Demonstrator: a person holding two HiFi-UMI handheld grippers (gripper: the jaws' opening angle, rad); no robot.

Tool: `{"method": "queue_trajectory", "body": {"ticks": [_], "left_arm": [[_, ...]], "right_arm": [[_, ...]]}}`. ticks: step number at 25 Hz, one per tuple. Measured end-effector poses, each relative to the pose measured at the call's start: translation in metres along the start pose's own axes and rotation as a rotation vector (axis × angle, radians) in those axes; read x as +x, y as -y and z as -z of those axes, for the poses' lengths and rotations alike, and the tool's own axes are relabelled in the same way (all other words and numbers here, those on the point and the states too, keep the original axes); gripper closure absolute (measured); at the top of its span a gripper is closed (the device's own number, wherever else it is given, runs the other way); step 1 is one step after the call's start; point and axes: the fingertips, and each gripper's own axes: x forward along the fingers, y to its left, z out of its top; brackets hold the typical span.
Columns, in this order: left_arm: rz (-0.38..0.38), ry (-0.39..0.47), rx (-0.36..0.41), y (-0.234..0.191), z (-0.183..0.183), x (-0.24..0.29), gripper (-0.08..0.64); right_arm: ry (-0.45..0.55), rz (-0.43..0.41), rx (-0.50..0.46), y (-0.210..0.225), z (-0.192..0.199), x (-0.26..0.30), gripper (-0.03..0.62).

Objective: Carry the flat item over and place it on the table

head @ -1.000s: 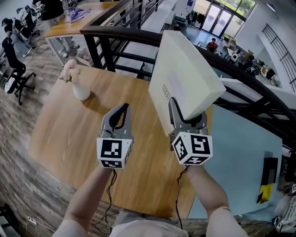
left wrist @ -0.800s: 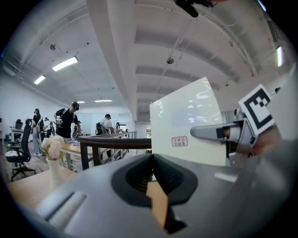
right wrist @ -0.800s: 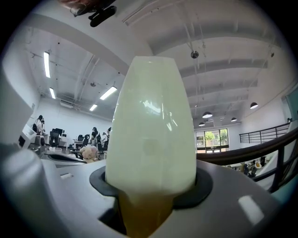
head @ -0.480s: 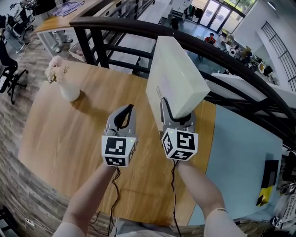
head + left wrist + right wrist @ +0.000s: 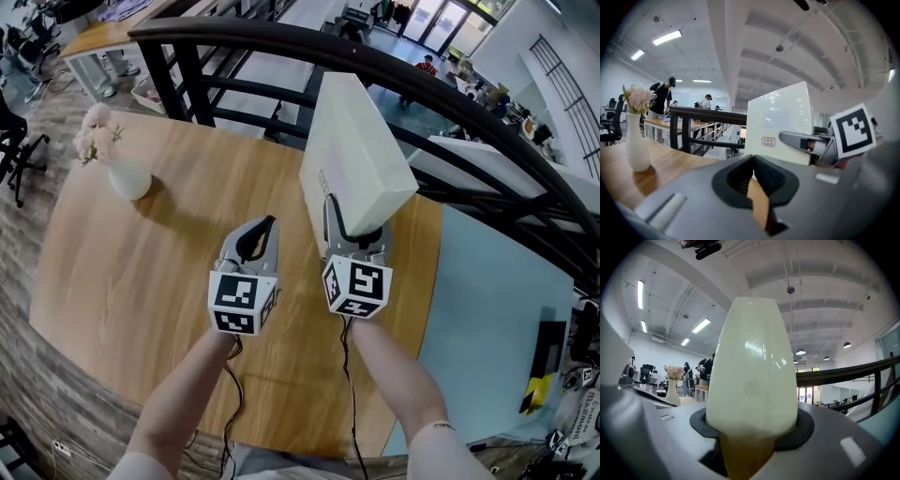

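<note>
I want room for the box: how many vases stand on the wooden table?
1. The vase of pink flowers stands near the table's far left edge. The box in the right gripper may hide some tabletop.

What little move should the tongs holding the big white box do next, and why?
Probably lower it and tip it flat. The right tongs pinch the white box by its bottom edge, and it stands tilted above the wooden table, not lying on it. The wood beneath is bare; the flower vase stands off to the left.

Flat white box [image 5: 361,150] (upright, tilted)
</note>
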Motion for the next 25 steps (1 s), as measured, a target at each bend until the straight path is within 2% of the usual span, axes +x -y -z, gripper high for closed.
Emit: {"method": "queue_trajectory", "body": {"ticks": [4,10,19,23,25], "left_arm": [[0.002,-0.018,-0.002,0.001,0.006,0.004,0.557],[-0.034,-0.005,-0.022,-0.003,0.013,0.005,0.557],[-0.052,-0.035,-0.036,-0.007,0.028,0.006,0.557],[-0.058,-0.075,-0.019,-0.006,0.032,0.007,0.557],[-0.058,-0.076,-0.020,-0.003,0.030,0.004,0.557]], "right_arm": [[0.027,0.008,0.009,0.001,0.006,-0.001,0.314],[0.051,0.010,-0.013,-0.001,0.015,-0.006,0.305],[0.043,0.002,0.013,-0.003,0.034,-0.005,0.305],[0.043,-0.009,0.066,0.001,0.035,-0.008,0.283],[0.045,-0.014,0.073,0.003,0.031,-0.013,0.241]]}}
